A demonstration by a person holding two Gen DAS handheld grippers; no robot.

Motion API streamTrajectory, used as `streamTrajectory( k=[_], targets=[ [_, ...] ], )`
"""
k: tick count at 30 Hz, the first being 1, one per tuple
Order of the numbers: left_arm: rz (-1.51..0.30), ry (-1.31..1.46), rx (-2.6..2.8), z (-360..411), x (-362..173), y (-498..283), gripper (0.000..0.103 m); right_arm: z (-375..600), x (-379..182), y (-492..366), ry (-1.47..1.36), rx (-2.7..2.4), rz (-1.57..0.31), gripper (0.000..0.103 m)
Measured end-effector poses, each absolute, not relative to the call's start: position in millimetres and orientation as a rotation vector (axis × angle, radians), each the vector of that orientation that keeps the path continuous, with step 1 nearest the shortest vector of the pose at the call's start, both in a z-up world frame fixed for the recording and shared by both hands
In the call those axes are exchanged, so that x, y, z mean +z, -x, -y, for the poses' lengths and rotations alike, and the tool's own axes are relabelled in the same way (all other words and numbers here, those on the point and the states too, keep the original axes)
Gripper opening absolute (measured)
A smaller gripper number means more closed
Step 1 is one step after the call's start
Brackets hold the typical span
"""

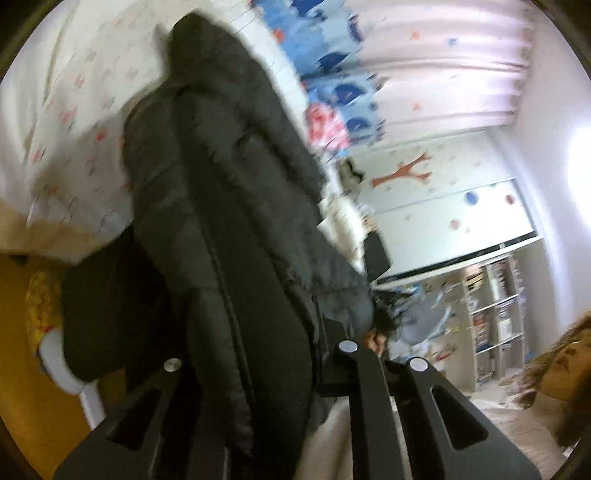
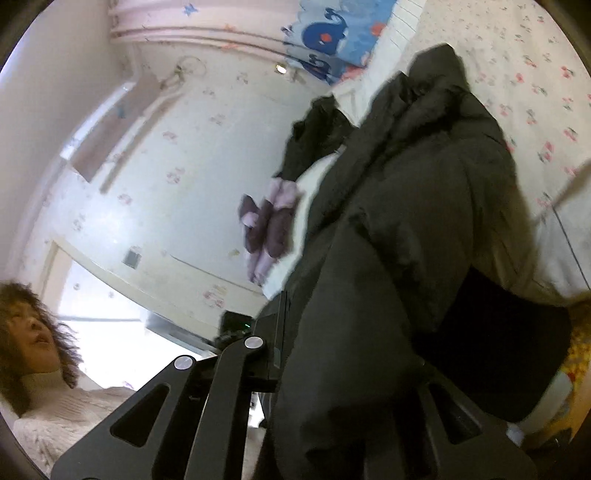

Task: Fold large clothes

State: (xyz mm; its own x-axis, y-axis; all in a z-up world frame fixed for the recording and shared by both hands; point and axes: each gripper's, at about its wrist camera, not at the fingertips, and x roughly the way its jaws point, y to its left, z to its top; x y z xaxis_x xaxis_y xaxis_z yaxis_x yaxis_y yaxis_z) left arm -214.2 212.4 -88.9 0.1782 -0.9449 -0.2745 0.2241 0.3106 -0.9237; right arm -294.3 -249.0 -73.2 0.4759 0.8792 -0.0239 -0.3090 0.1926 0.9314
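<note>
A large dark grey padded jacket (image 1: pixel 221 192) hangs stretched from my left gripper (image 1: pixel 258 354) down to the bed; the jaws are shut on its edge and the cloth hides the fingertips. The same jacket (image 2: pixel 406 229) fills the right wrist view, where my right gripper (image 2: pixel 332 347) is shut on another part of its edge. The cloth drapes over the right-hand finger of that gripper. The jacket's far end rests on the bed. Both views are tilted and blurred.
The bed has a white floral sheet (image 1: pixel 74 110) (image 2: pixel 517 74) and a blue whale-print cover (image 1: pixel 332 55) (image 2: pixel 332 33). Purple slippers (image 2: pixel 266 229) lie by the bed edge. A shelf unit (image 1: pixel 495 317) stands by the wall. The person's head (image 2: pixel 29 332) (image 1: pixel 561 369) is close.
</note>
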Motion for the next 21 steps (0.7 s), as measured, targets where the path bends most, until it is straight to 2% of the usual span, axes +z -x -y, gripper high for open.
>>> streamTrajectory(
  k=[4, 7, 11, 14, 17, 21],
  targets=[
    [-0.880, 0.962, -1.024, -218.3, -53.2, 181.9, 0.014, 262.0, -42.7, 251.2, -1.089, 0.959, -0.531, 0.009],
    [-0.752, 1.065, -0.981, -219.3, -24.2, 127.7, 0.014, 274.6, -18.4, 198.0, -1.119, 0.925, -0.449, 0.010],
    [-0.684, 1.138, -0.883, -215.6, -14.0, 56.7, 0.015, 281.4, -9.1, 114.2, -1.166, 0.787, -0.445, 0.011],
    [-0.699, 1.178, -0.756, -204.6, -32.2, 1.1, 0.015, 282.5, -28.4, 59.9, -1.202, 0.665, -0.498, 0.011],
    [-0.765, 1.190, -0.608, -190.4, -74.2, -45.1, 0.015, 279.4, -69.6, 6.6, -1.218, 0.496, -0.616, 0.012],
    [-0.840, 1.203, -0.508, -178.8, -125.1, -71.2, 0.018, 271.6, -117.1, -24.6, -1.232, 0.399, -0.714, 0.012]
  ],
)
